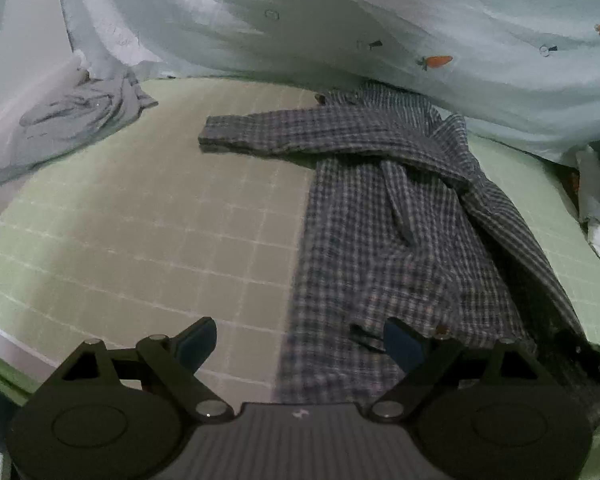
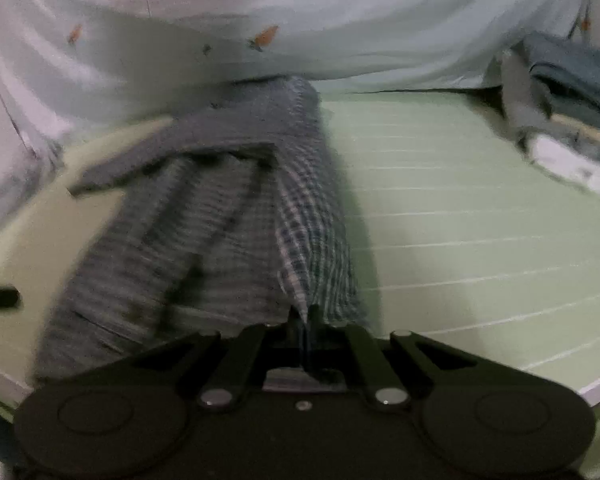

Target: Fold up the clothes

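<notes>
— Checked cotton, grey and white: that is the shirt (image 1: 400, 216) I am folding. It lies on the green mat (image 1: 140, 240), more to the right side, with its collar end far, close under the pale curtain (image 1: 340, 20) with small carrots on it.

— Why is one sleeve out to the left?

— That sleeve (image 1: 260, 136) is laid across the body and its cuff reaches over the bare mat. I think it must come back inside the outline before the body is folded.

— What do your grippers do?

— My right gripper (image 2: 302, 316) is closed on the near hem of the shirt; in the right wrist view the cloth rises in a small ridge into the pinched fingers. I hold it there, I judge, to keep the edge tight or to carry it over. My left gripper (image 1: 300, 340) is wide open and holds nothing. It hovers over the near left edge of the shirt, one finger above the mat and one above the cloth, so it is ready to take that edge.

— And the other clothes?

— A grey garment (image 1: 72, 124) waits crumpled at far left, and a folded stack (image 2: 572, 120) sits at far right, well apart.
</notes>
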The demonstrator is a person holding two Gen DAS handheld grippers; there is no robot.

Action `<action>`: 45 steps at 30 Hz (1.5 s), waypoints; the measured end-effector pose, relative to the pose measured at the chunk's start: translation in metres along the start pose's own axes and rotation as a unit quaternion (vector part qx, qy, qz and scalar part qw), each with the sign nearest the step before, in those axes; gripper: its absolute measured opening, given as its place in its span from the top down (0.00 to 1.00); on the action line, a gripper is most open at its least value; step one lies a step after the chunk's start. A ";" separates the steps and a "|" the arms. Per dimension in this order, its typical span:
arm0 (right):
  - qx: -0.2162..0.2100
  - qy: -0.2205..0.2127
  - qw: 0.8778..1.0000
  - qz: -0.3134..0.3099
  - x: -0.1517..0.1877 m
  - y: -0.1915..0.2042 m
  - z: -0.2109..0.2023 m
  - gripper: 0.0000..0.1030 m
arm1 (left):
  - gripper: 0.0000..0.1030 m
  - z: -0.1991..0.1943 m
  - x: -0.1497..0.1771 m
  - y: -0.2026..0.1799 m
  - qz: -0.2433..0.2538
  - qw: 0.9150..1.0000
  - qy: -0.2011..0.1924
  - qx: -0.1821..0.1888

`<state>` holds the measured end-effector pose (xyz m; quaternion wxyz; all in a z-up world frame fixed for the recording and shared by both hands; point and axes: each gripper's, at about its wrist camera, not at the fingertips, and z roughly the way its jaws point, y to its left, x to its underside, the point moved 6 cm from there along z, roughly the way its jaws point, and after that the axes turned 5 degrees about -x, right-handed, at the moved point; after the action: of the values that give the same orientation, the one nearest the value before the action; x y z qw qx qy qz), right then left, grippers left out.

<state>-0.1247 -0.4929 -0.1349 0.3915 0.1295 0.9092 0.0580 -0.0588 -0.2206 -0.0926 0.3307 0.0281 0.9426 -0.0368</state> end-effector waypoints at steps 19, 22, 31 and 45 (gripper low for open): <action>-0.022 -0.006 0.993 0.118 0.018 0.076 0.026 0.42 | 0.12 -0.005 0.005 0.098 0.013 1.000 0.006 -0.009; 0.033 -0.022 0.996 0.076 0.013 0.062 0.016 0.29 | 0.12 -0.003 0.011 0.090 0.021 1.000 0.014 0.002; 0.075 0.079 0.993 -0.038 0.047 0.047 0.040 0.27 | 0.11 -0.010 0.019 0.064 0.023 0.999 0.025 -0.024; 0.006 -0.025 0.999 -0.034 -0.065 0.041 0.064 0.00 | 0.06 0.022 -0.025 0.090 -0.070 0.995 0.021 -0.070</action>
<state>-0.0271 -0.4715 -0.1254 0.4150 0.1020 0.9034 0.0358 -0.0187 -0.1336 -0.0985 0.3084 -0.0607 0.9493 0.0072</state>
